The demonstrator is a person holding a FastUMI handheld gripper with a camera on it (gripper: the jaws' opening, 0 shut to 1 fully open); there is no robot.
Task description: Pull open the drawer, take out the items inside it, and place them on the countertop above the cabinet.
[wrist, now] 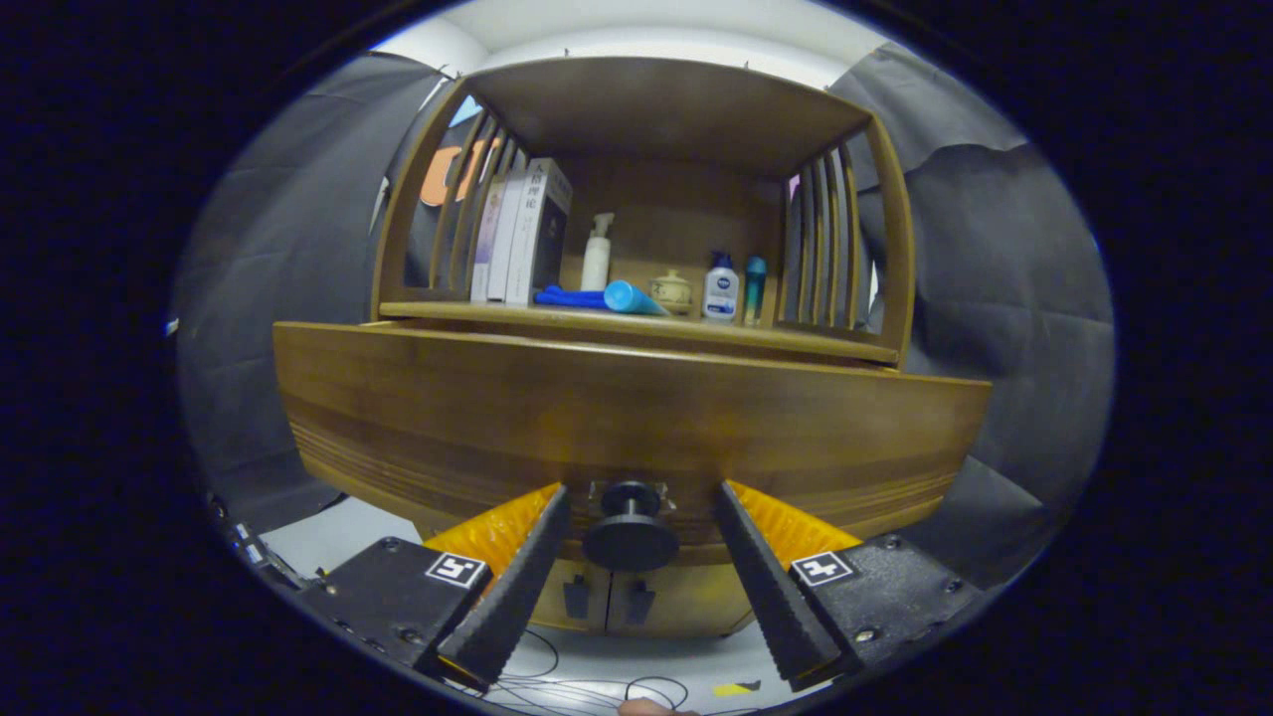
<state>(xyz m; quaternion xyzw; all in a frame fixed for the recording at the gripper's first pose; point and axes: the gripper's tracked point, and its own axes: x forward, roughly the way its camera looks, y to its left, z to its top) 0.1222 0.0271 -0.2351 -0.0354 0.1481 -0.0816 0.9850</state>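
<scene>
Pointing level at the drawer (617, 418) front, the hand-held gripper (636, 497) is spread open, its fingers (522, 577) flanking the round knob (630, 527) without touching it. Above the drawer, the tabletop (636, 328) carries books (517, 234), bottles (720, 288) and a blue tube (632, 297); their labels are unreadable.
</scene>
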